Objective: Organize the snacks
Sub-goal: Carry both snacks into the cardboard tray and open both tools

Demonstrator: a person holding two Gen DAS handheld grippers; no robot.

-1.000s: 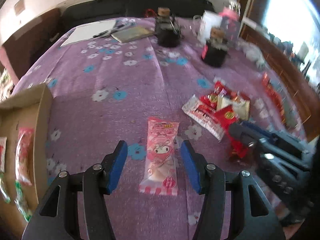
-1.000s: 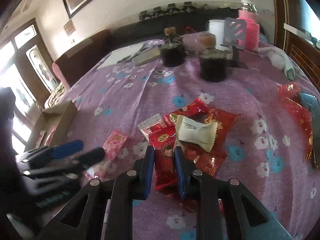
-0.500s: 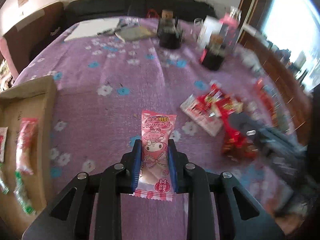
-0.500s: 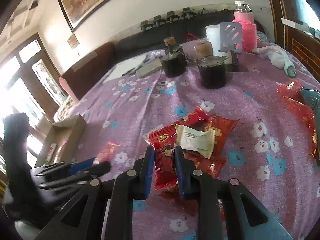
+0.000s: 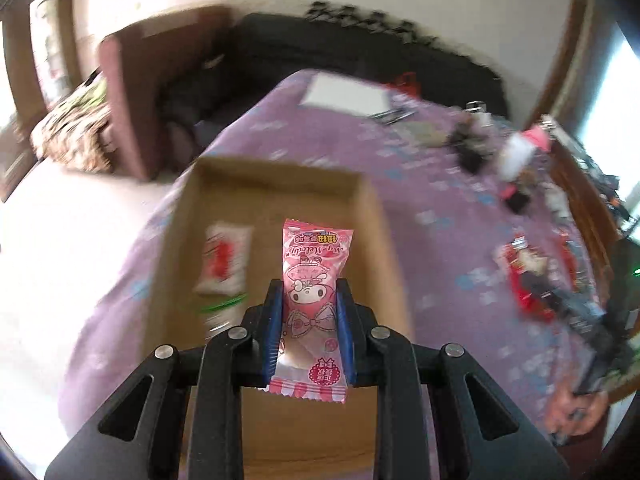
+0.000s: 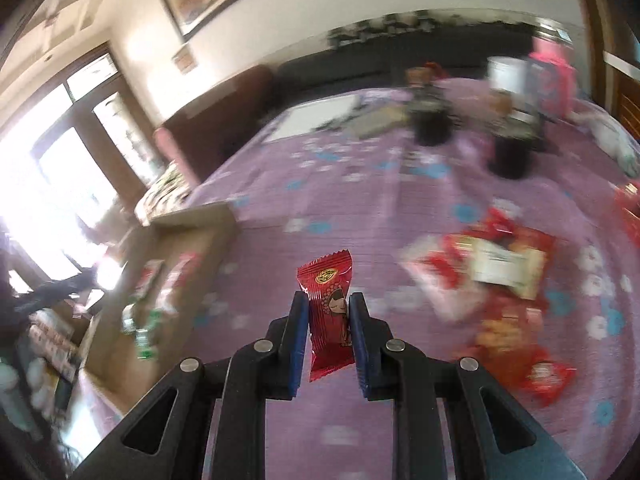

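The left gripper (image 5: 308, 320) has its jaws clamped on a pink candy packet (image 5: 313, 304), held above the cardboard box (image 5: 372, 216); a white-and-red packet (image 5: 224, 260) lies inside, blurred; the right gripper (image 6: 329, 328) pinches a red snack packet (image 6: 330, 316) over the purple surface (image 6: 360, 200); a snack pile (image 6: 500, 280) sits to its right.

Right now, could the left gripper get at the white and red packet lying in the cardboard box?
Probably not yet. The left gripper is shut on the pink snack, so its jaws are full. The white and red packet lies uncovered in the cardboard box.
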